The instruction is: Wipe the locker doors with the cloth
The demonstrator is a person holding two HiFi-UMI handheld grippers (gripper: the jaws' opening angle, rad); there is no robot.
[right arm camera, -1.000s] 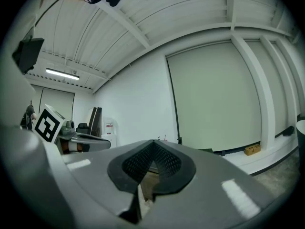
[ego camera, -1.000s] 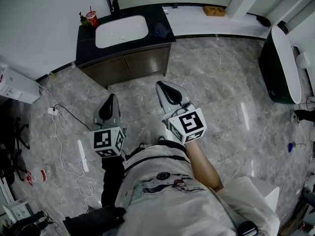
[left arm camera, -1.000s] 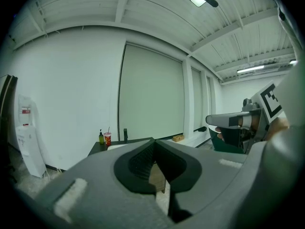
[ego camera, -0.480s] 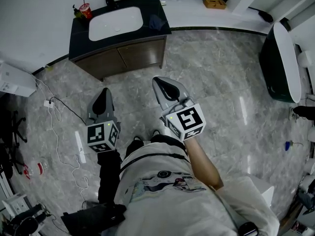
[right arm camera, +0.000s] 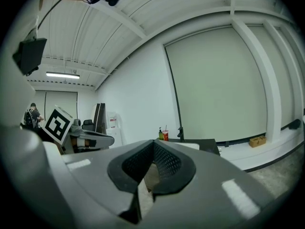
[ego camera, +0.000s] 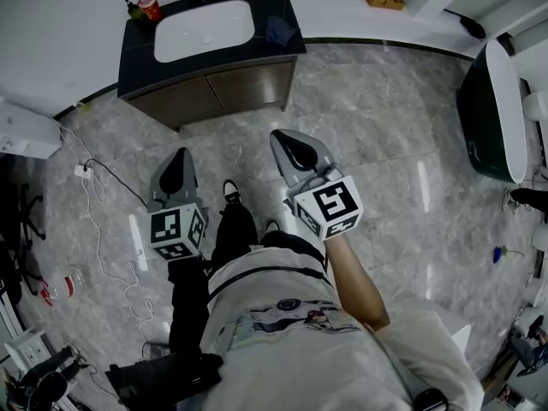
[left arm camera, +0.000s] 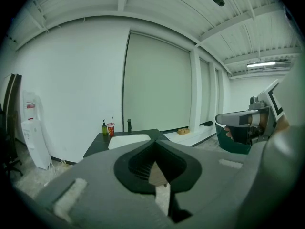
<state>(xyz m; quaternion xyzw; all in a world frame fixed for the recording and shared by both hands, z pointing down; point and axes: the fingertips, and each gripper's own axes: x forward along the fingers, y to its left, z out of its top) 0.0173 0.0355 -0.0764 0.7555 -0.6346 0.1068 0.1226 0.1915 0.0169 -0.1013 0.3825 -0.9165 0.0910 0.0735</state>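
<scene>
Grey marble floor (ego camera: 385, 144) lies between a standing person and a dark vanity (ego camera: 214, 101) as the job of wiping the locker doors has, by the look of it, not yet begun. The left gripper (ego camera: 181, 154) and the right gripper (ego camera: 278, 135) are both held out at waist height, pointing towards the vanity, each with its jaws pressed together at the tips and nothing caught between them. No locker doors appear in any view. No cloth can be identified with certainty either: the only candidate is a dark blue bundle (ego camera: 278, 31) lying on the countertop just to the right of the white basin (ego camera: 204, 31), too small here to say what it is. It sits well apart from both grippers, ahead of them and nearer the line of the right one. A red cup (ego camera: 148, 7) stands at the far left corner of the counter. The step in hand appears to be the approach to fetch the cloth; the next move would call for closing in on the counter, spreading one pair of jaws and pinching the fabric before turning to find the lockers.
</scene>
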